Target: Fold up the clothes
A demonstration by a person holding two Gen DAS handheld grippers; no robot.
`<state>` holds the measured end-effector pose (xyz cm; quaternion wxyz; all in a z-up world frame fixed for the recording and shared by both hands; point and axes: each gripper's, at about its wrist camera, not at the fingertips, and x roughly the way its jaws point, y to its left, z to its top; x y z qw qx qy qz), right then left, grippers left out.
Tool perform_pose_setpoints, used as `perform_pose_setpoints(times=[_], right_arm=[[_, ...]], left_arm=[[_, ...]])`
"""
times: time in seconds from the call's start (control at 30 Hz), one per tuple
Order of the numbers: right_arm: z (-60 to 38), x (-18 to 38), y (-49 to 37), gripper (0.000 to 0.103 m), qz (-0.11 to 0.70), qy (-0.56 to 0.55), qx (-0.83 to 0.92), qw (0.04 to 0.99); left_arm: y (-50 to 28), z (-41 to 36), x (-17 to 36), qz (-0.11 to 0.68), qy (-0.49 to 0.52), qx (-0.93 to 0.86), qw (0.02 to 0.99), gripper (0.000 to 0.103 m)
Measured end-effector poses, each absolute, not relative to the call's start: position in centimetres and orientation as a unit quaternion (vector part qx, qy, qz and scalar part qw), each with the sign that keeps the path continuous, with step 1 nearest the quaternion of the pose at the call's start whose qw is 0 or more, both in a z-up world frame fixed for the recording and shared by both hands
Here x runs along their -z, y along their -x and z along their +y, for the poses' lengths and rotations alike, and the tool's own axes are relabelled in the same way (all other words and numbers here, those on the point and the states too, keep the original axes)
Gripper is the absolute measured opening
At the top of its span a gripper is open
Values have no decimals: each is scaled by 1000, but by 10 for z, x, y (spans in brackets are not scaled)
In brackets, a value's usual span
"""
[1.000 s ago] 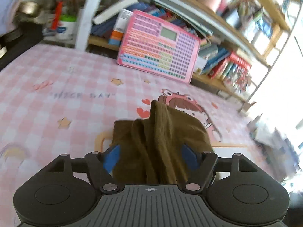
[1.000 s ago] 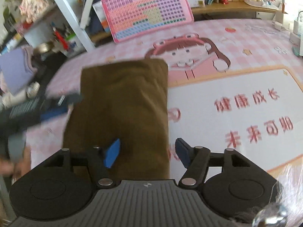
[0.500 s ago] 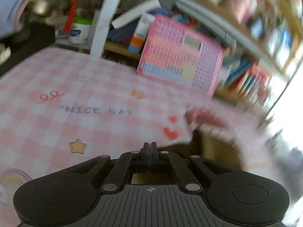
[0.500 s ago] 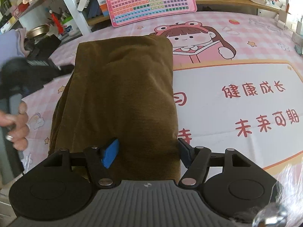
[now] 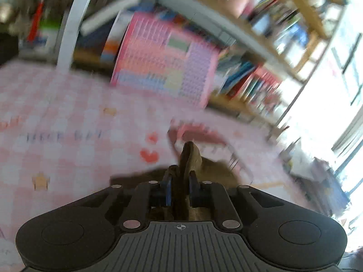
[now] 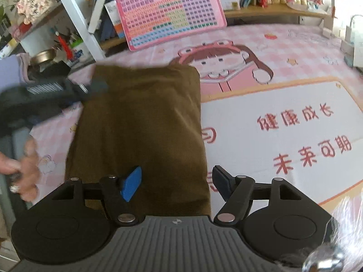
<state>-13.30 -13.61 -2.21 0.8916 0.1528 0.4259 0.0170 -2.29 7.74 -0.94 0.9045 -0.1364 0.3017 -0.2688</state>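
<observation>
While view blurs, left gripper seemingly pinches brown garment fold; right gripper spread wide, empty.

Folded brown corduroy garment lies on pink checked cartoon-print mat. Behind garment: pink plastic keyboard-chart board, leaning vs wooden bookshelf. Printed white panel right of garment.

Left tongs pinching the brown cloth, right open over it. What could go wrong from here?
1. The left tongs pinch only a thin ridge of the brown cloth; a pull may slip it free.
2. Lifting that corner could undo the fold.
3. The right tongs stand open, pinning nothing, so the cloth may drag.
</observation>
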Motion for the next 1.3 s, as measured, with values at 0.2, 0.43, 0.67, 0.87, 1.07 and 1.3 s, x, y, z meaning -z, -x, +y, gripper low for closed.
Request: perform_pose_setpoints(times=[0.2, 0.43, 0.67, 0.87, 1.07, 1.3], right_arm=[[-132, 26, 131, 66, 429, -150, -26, 890], [-128, 24, 137, 66, 431, -135, -28, 892], [-132, 16, 146, 66, 418, -144, -21, 897], [-143, 13, 142, 67, 408, -182, -8, 895], [-140, 11, 133, 68, 400, -178, -4, 899], [-125, 21, 113, 74, 416, -114, -12, 902]], left_arm=[[-4, 69, 53, 373, 92, 216, 898, 20], [-4, 74, 43, 369, 86, 215, 900, 28], [27, 101, 13, 331, 152, 178, 914, 60], [72, 117, 6, 337, 166, 170, 911, 67], [98, 105, 12, 362, 139, 177, 905, 69], [84, 75, 24, 389, 62, 177, 902, 79]])
